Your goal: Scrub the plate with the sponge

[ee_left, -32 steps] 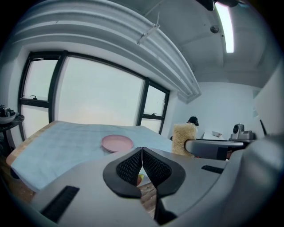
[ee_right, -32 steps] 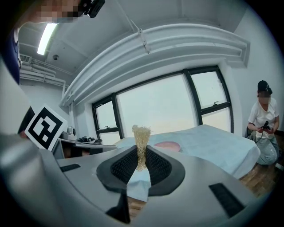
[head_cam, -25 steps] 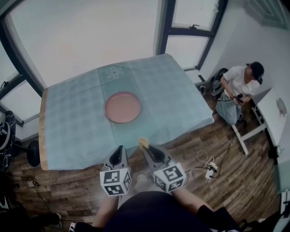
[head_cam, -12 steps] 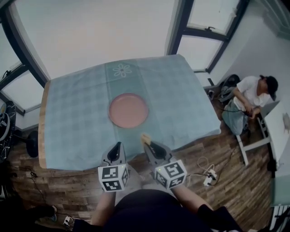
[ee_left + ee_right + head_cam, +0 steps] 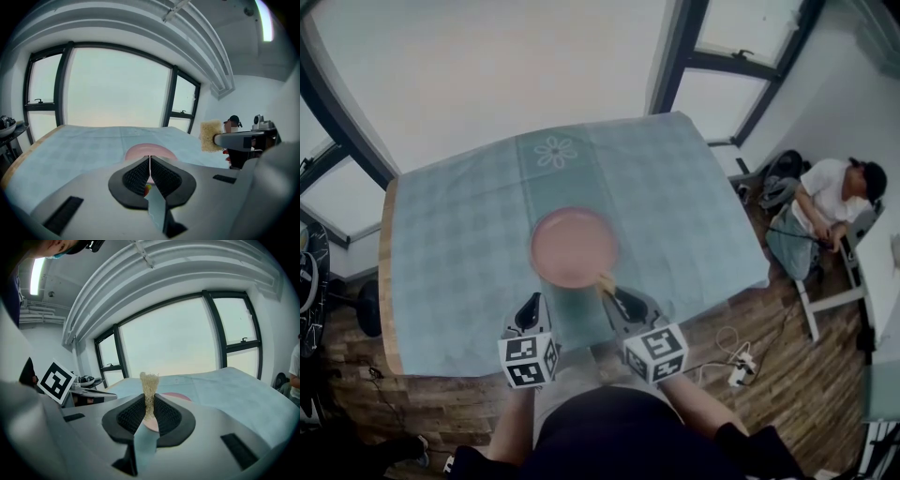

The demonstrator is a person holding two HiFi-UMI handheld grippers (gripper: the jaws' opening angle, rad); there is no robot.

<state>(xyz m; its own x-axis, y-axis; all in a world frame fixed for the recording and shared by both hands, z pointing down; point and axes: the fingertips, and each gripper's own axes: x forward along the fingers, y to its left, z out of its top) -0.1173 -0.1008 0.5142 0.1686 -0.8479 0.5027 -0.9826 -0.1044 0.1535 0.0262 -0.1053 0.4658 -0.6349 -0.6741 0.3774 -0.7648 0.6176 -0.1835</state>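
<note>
Head view: square-marked right tool [image 5: 611,294], sponge [image 5: 605,280]

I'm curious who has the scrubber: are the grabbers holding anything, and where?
The right gripper pinches the sponge by one end, and the rest sticks out beyond it. The left gripper is shut, empty.

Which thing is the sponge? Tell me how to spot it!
Find the big table with the blue-green cloth and one pink plate in its middle. Close to the plate's near edge, the right gripper pinches the sponge. It is the only small, yellowish, rough pad there; the left gripper beside it is shut on nothing.
</note>
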